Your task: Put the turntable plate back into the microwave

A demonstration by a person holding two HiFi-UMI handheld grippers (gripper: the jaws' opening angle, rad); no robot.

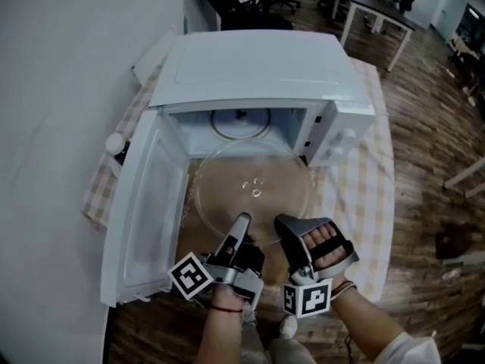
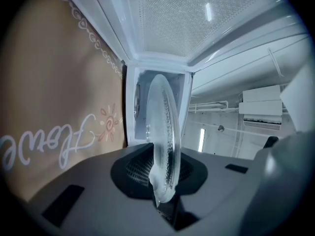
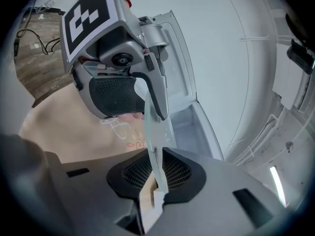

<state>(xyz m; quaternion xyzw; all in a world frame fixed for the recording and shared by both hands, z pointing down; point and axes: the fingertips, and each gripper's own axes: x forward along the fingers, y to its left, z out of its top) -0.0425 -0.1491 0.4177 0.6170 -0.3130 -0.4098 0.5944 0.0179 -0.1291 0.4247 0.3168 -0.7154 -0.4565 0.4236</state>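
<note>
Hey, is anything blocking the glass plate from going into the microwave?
Nothing visible does. The microwave door stands open at the left, and inside only the roller ring shows. The left gripper and right gripper clamp the glass turntable plate by its near rim, outside the opening.

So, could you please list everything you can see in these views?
microwave: one, white, on the table, door swung open to its left.
roller ring: one, grey, on the cavity floor.
turntable plate: one, clear glass, in front of the opening.
tablecloth: one, beige-and-white check, under the microwave.
mat: one, brown with pale lettering, below the plate.
desk: one, dark top and white legs, background; dark chairs nearby.
floor: brown wood, right.
left gripper: one, grey-black, shut on the plate's near rim.
right gripper: one, grey-black, shut on the same rim, alongside.
</note>
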